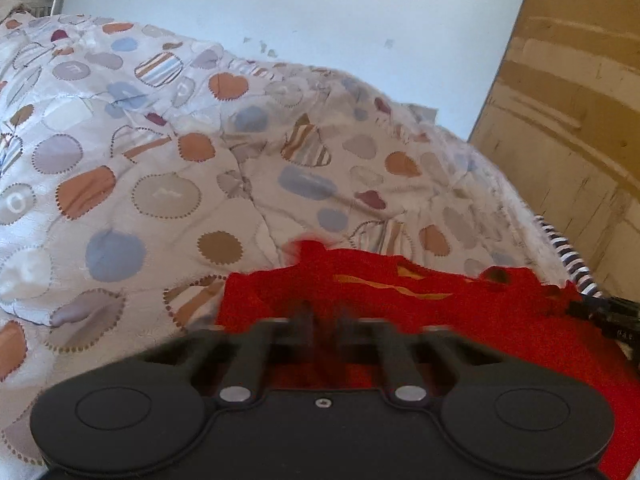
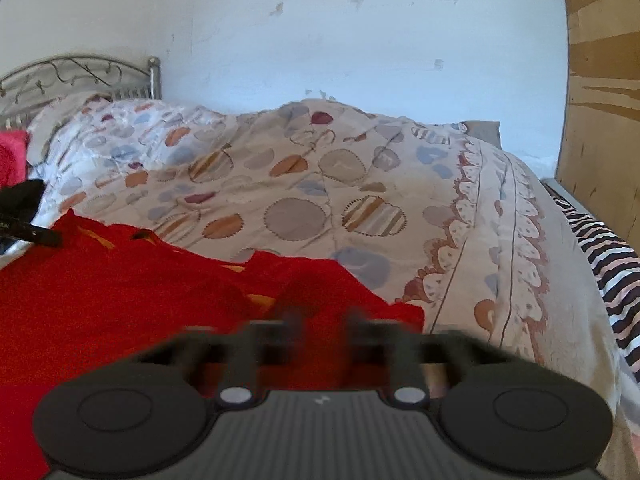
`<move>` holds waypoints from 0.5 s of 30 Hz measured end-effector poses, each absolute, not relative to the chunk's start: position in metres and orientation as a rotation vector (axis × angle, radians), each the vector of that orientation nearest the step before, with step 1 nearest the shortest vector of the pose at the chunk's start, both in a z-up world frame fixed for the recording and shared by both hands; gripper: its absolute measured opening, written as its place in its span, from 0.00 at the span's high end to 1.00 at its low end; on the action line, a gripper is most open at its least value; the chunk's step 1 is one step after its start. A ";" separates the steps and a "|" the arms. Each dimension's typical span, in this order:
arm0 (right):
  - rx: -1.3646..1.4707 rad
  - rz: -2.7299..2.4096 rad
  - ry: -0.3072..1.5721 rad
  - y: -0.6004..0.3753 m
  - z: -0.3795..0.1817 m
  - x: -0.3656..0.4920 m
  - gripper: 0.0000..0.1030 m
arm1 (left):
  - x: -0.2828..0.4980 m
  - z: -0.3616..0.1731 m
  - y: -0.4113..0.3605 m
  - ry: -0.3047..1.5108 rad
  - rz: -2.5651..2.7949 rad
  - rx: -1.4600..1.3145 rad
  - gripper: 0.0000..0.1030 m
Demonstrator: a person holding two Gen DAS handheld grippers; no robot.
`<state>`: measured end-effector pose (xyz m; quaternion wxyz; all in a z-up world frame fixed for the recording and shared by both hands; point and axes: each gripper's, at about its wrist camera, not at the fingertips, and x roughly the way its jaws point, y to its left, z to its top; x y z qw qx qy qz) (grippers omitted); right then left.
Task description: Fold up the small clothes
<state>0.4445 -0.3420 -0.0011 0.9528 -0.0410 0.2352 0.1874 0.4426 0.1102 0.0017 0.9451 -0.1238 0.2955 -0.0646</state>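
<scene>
A small red garment (image 1: 460, 320) with yellow marks lies on the patterned quilt. My left gripper (image 1: 323, 312) sits at its left edge, fingers close together with red cloth between them, blurred. The right gripper shows at the far right of the left wrist view (image 1: 608, 312). In the right wrist view the red garment (image 2: 120, 300) fills the lower left. My right gripper (image 2: 324, 320) is at its right corner, fingers close on red cloth, blurred. The left gripper's black tip (image 2: 36, 234) touches the garment's far left edge.
The quilt (image 2: 360, 200) with dots and hearts covers a bed. A metal headboard (image 2: 80, 72) stands at the back left by a pink cloth (image 2: 12, 152). A striped cloth (image 2: 608, 264) lies at the right. A wooden panel (image 2: 600, 120) stands at the right; a pale wall is behind.
</scene>
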 end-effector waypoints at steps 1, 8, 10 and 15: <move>-0.083 0.378 0.461 -0.341 0.000 0.444 0.92 | 0.442 0.003 0.109 0.583 -0.105 -0.247 0.92; -0.154 0.323 0.362 -0.324 0.006 0.450 0.93 | 0.430 0.008 0.102 0.468 0.002 -0.197 0.92; -0.158 0.297 0.409 -0.323 -0.003 0.460 0.93 | 0.438 0.000 0.103 0.495 0.028 -0.181 0.92; -0.112 0.283 0.461 -0.333 -0.015 0.466 0.92 | 0.444 -0.014 0.116 0.541 0.029 -0.259 0.91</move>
